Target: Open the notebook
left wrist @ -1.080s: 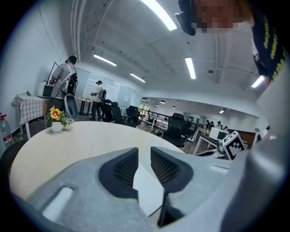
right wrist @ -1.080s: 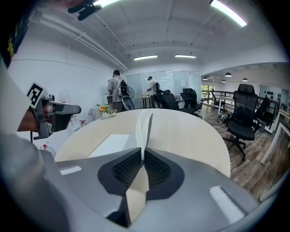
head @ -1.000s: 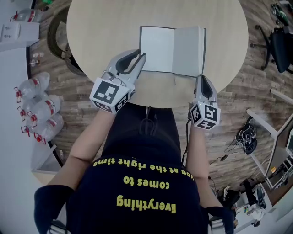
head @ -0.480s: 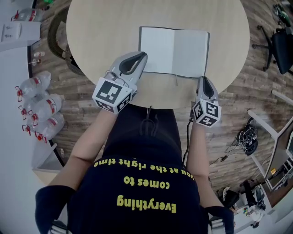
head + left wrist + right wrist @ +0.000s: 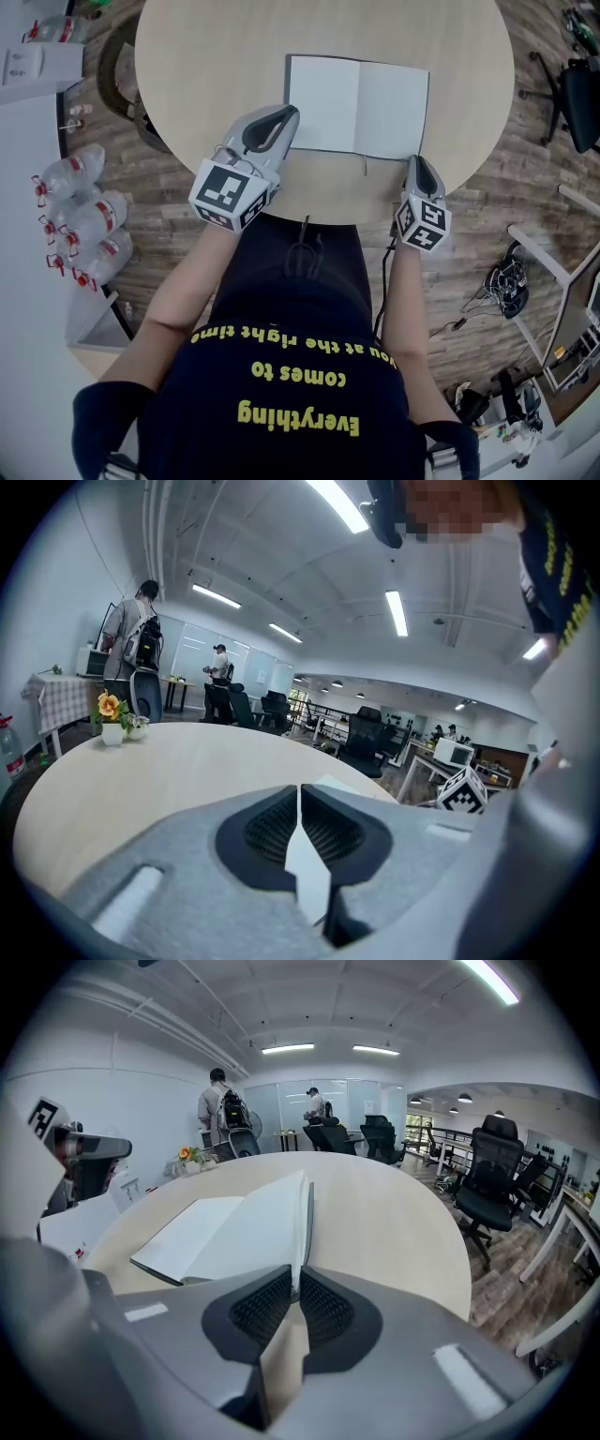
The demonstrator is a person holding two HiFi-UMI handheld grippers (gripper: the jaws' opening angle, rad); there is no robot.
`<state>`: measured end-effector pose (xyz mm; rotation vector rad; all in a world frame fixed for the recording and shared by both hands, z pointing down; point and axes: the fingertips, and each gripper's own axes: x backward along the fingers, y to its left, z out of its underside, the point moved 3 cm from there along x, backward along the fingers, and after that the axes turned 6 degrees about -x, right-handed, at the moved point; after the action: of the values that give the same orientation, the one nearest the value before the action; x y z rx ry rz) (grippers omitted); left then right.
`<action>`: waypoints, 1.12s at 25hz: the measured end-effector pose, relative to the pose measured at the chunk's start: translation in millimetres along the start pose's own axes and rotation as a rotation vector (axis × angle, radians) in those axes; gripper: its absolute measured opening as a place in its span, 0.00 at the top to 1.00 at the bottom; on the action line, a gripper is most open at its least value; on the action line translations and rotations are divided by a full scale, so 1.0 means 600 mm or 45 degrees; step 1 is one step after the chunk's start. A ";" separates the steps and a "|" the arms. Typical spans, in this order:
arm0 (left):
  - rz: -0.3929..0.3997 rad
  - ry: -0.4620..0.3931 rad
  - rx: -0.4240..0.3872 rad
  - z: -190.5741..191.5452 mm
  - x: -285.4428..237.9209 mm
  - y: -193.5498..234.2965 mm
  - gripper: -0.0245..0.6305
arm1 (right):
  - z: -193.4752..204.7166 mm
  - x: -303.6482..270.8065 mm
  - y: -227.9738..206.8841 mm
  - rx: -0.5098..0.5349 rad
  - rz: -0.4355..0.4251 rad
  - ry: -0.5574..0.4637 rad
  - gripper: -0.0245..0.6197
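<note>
The notebook (image 5: 356, 105) lies open on the round, light wood worktop (image 5: 216, 56), close to the person's edge. Its long side runs left to right, and its fold points away from the person. The left hand-held gripper (image 5: 286, 117) is pressed together at the left page's edge; I cannot tell if it grips paper. The right hand-held gripper (image 5: 417, 161) pinches the notebook's near right corner. Water bottles (image 5: 89, 225) sit at the left of the wood floor (image 5: 169, 178).

notebook (image 5: 356, 103): matt white paper | table (image 5: 206, 56): smooth pale wood
</note>
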<state>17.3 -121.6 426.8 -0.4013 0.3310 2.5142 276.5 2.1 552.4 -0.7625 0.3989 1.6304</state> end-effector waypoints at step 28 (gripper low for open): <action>-0.012 -0.023 -0.012 -0.016 0.009 0.021 0.94 | -0.035 0.018 -0.019 0.054 0.149 0.005 0.80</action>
<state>7.9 -131.9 417.9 -0.3831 0.3099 2.5095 292.3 -0.9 531.9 -0.7222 0.4876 1.7245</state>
